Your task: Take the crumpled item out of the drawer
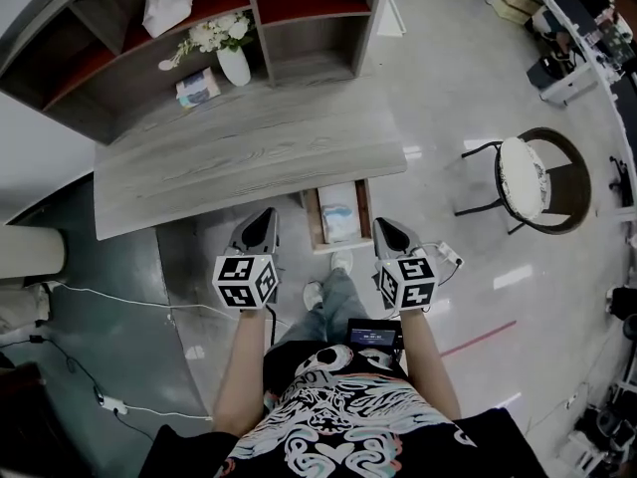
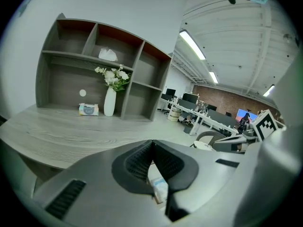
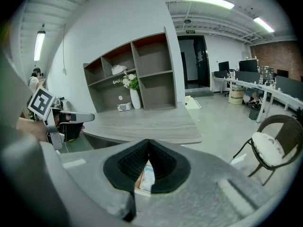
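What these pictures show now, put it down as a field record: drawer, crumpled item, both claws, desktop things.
drawer: pulled open under the front edge of the desk
crumpled item: pale, lying inside the drawer
left claw: shut, empty, left of the drawer
right claw: shut, empty, right of the drawer
desktop things: vase of white flowers, small box

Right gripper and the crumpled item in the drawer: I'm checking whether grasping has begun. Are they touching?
Apart. Head view: the right gripper sits outside the side wall of the open drawer, the crumpled item lying inside.
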A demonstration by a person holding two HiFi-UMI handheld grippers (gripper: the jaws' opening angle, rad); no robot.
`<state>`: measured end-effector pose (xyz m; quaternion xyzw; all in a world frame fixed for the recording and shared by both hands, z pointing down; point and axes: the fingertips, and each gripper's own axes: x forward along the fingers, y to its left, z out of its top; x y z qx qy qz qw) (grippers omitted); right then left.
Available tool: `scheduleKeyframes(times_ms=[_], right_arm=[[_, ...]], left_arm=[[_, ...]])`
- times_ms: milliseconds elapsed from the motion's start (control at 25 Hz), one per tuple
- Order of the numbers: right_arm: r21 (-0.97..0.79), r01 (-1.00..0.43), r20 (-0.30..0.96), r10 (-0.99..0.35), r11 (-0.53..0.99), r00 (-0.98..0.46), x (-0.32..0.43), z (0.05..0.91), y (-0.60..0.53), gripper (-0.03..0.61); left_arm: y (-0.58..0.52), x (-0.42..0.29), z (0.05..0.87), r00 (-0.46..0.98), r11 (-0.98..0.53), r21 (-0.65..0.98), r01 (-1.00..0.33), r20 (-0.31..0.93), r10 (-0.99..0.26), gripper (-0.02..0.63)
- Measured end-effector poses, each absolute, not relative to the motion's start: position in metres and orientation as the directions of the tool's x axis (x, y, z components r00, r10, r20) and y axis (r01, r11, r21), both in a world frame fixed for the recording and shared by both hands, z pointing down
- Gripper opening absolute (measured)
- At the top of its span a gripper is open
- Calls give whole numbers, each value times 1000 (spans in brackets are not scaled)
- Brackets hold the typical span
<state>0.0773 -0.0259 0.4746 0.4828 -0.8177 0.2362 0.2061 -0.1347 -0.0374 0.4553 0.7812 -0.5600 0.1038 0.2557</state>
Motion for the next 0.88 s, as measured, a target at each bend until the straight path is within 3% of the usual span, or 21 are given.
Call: scheduleKeyframes(times_ms=[880], right_arm=[[-209,-841,668,-555,499,-495,73,549,-42,5]], left_arm=[[-42,-123,528,304,-181,263,-948,571,-763,0]])
